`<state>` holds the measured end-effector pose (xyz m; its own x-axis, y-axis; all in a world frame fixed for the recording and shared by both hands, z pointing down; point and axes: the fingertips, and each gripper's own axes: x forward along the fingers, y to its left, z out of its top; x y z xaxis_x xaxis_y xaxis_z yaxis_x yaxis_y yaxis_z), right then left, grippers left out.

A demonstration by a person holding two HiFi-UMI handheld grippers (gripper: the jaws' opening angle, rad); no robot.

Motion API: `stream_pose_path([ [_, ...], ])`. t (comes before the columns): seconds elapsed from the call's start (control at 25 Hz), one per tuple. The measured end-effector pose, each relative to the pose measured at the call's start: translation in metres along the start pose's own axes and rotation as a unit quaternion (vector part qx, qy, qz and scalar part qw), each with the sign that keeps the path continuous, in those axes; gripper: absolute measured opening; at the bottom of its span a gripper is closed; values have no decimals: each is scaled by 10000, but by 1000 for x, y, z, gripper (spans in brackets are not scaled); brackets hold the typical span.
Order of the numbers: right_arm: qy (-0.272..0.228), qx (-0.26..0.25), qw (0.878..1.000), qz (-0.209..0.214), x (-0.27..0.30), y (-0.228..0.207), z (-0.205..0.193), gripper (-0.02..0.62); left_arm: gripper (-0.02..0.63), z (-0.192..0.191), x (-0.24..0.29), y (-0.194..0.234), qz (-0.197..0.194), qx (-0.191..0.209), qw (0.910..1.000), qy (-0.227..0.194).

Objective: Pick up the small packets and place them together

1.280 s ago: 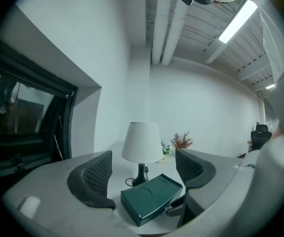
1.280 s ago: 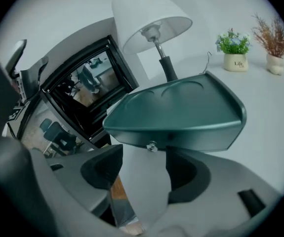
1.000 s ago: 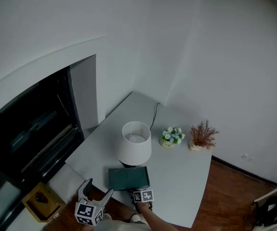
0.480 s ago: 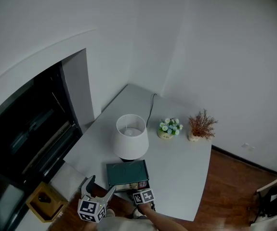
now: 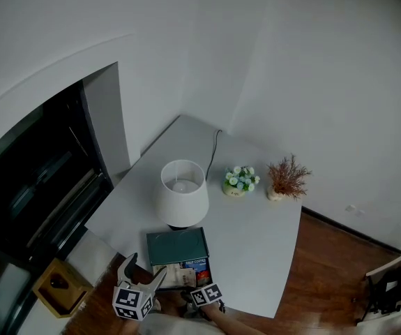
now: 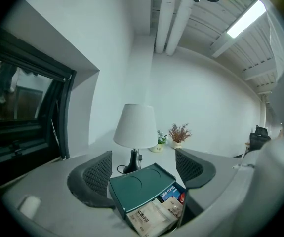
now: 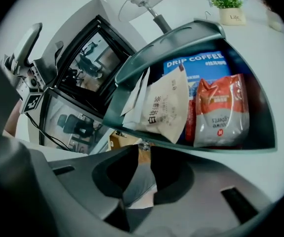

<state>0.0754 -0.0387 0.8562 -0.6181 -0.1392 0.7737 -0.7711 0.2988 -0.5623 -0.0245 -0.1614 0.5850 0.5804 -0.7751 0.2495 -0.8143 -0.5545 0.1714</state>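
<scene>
At the bottom centre of the head view, a green box sits on the white table just in front of the lamp. Its drawer stands open toward the person, so the contents show from above.

The right gripper has its jaws nearly together, pinching the small shiny knob on the drawer front, at the centre of the right gripper view. That narrow pinch suits such a small knob, and it looks like a hold meant to keep the drawer open.

The packets are all inside the drawer. In the right gripper view, a white packet leans at the centre and a red packet lies to its right. A blue packet lies flat beneath them toward the top. They overlap loosely rather than forming 1 neat pile, so the gathering seems hardly begun.

The left gripper is at the lower left of the head view, by the table's near edge. Its jaws are spread wide and its pads touch nothing. In the left gripper view, the box and drawer sit framed between the 2 jaws. It is probably waiting there, ready to reach into the drawer for a packet while the other gripper keeps the knob.
</scene>
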Motion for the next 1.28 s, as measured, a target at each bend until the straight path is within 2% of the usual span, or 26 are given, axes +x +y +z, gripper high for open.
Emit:
stream_pose_path([
  [0.04, 23, -98, 9999, -1, -1, 0, -2, 69, 383, -1, 0, -1, 4, 5, 10000, 7],
  [0.12, 52, -320, 9994, 142, -5, 5, -6, 124, 383, -2, -1, -1, 30, 9, 10000, 13],
  [0.28, -222, -747, 9937, 810, -26, 29, -2, 124, 383, 0, -2, 0, 83, -13, 10000, -46],
  [0.4, -814, -1032, 9862, 1007, -57, 45, 18, 123, 383, 5, -3, -1, 109, -25, 9999, -125],
  [0.48, -1498, -1246, 9756, 1015, -85, 56, 45, 123, 383, 12, -5, -2, 113, -26, 9997, -199],
  [0.52, -1923, -1389, 9666, 971, -102, 61, 62, 123, 383, 16, -6, -2, 118, -23, 9996, -244],
  [0.6, -2850, -1797, 9385, 750, -139, 71, 99, 123, 383, 24, -9, -3, 136, -8, 9993, -346],
  [0.76, -4384, -2388, 8662, 204, -218, 88, 157, 123, 383, 49, -16, -6, 170, 200, 9970, -722],
  [0.88, -5141, -2707, 8139, 10, -265, 107, 184, 134, 385, 65, -21, -11, 150, 503, 9928, -1077],
  [0.92, -5288, -2779, 8020, -65, -275, 111, 191, 242, 405, 68, -22, -12, 157, 541, 9919, -1138],
  [0.96, -5380, -2829, 7939, -166, -283, 114, 196, 391, 420, 71, -23, -12, 175, 556, 9913, -1182],
  [1.0, -5420, -2878, 7890, -293, -288, 114, 201, 413, 422, 73, -23, -11, 207, 560, 9908, -1218],
  [1.12, -5334, -3118, 7835, -663, -295, 113, 209, 413, 428, 77, -24, -11, 262, 551, 9899, -1280],
  [1.16, -5309, -3167, 7827, -728, -297, 113, 210, 411, 453, 76, -22, -12, 226, 524, 9904, -1259],
  [1.28, -5335, -3075, 7857, -600, -302, 115, 211, 370, 462, 71, -19, -11, 205, 536, 9924, -1085],
])
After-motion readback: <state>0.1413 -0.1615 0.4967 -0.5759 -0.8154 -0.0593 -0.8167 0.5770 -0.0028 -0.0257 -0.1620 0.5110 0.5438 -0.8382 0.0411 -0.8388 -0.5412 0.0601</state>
